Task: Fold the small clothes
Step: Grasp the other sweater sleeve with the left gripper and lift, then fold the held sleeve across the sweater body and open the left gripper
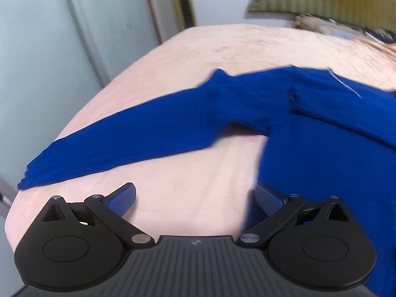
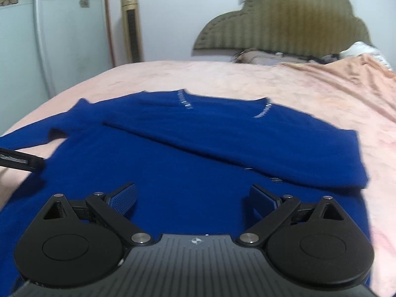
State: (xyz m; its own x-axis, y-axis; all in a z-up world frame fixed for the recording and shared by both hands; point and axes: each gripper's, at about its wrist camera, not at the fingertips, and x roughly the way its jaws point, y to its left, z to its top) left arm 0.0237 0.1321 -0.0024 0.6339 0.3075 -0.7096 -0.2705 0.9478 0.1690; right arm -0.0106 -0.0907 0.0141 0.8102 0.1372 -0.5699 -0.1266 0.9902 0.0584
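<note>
Sweater [image 2: 173, 163] lies flat on bed [image 2: 321, 94], neck toward headboard [image 2: 279, 19]. Its right sleeve [image 2: 222, 146] already lies folded across the body; left sleeve [image 1: 123, 146] lies stretched out sideways over the sheet, unfolded. Left gripper [image 1: 195, 198] hovers near that sleeve, jaws spread, nothing held. Right gripper [image 2: 193, 198] hangs over the hem end, jaws spread, empty. Judged roughly one fold in: left sleeve and body folds remain
</note>
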